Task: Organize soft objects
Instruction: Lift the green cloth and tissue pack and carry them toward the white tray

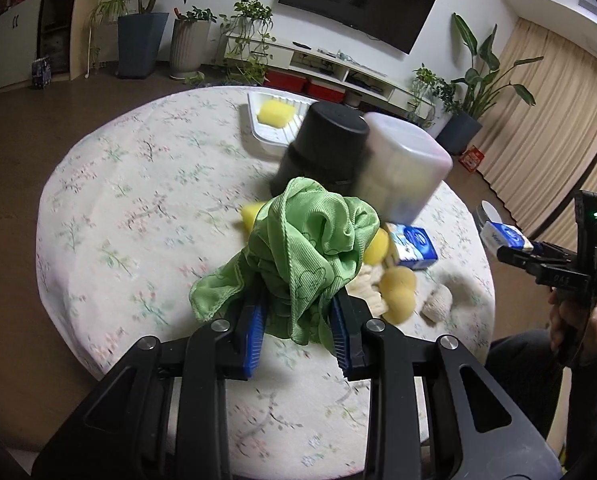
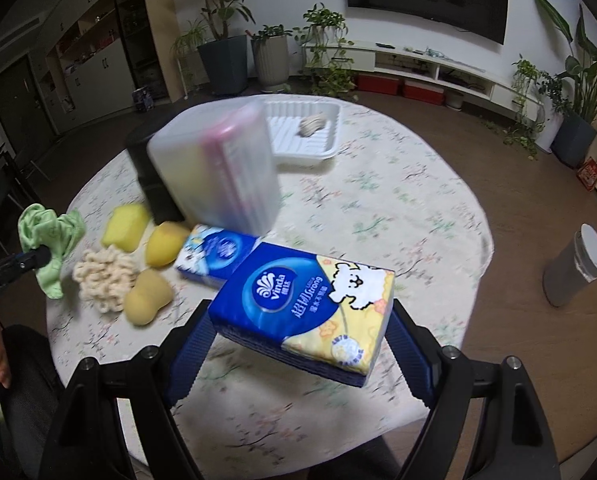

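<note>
A: What does the left wrist view give?

B: The left gripper (image 1: 298, 316) has its blue ribbed pads clamped on a crumpled green microfibre cloth (image 1: 302, 248), raised over the round table (image 1: 118, 200) with its floral cover. Past the cloth stand a black cylindrical container (image 1: 322, 144) and a frosted translucent box (image 1: 402, 164), both blurred. A yellow sponge (image 1: 276, 113) lies in the white ribbed tray (image 1: 266, 136) at the far side. Rounded yellow sponges (image 1: 398, 290) and a cream looped scrubber (image 1: 372, 288) sit just beyond the fingers.

A: And the right wrist view?

B: The right gripper (image 2: 302, 332) is closed on a glossy blue-and-yellow tissue pack (image 2: 302, 304), held tilted above the table. A second tissue pack (image 2: 218, 254) lies flat behind it, near the frosted box. In the tray rests a pale knotted ball (image 2: 312, 125). At far left the green cloth hangs from the other gripper.
</note>
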`<state>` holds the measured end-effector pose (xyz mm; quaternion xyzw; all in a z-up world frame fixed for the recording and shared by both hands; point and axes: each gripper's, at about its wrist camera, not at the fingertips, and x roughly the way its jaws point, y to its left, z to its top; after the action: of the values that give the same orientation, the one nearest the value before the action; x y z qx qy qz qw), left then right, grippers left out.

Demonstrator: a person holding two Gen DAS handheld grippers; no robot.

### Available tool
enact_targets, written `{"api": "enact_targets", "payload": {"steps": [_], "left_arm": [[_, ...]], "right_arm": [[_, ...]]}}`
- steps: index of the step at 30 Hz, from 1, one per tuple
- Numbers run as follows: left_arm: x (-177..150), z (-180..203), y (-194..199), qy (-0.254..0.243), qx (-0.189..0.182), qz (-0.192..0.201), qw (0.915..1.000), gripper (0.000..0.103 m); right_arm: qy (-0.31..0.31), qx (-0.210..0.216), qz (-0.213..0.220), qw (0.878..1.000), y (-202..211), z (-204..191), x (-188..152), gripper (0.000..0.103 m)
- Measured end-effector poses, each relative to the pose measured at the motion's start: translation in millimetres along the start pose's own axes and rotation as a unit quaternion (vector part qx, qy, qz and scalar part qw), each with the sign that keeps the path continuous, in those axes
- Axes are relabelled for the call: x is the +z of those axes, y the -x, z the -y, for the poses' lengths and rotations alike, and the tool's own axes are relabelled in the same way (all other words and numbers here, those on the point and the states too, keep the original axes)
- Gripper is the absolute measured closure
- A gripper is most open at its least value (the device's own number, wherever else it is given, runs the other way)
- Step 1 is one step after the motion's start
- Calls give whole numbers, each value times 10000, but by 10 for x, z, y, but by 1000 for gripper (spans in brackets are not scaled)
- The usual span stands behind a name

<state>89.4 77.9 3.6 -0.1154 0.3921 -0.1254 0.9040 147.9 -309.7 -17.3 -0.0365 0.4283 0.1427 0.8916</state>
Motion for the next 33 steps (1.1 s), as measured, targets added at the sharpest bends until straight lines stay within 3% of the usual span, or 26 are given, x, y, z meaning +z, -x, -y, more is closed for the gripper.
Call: {"api": "enact_targets", "payload": {"steps": [17, 26, 33], "left_arm": [[944, -369, -282, -185, 340, 181, 9991, 76], [1574, -356, -750, -590, 363, 61, 9976, 76], [1943, -262, -1368, -950, 281, -282, 9947, 76]], "right_arm": [[-42, -411, 16, 9991, -426, 599, 826, 18], [70, -499, -9, 9987, -843, 880, 1370, 18], [522, -413, -76, 9978, -1251, 806, 1872, 18]]}}
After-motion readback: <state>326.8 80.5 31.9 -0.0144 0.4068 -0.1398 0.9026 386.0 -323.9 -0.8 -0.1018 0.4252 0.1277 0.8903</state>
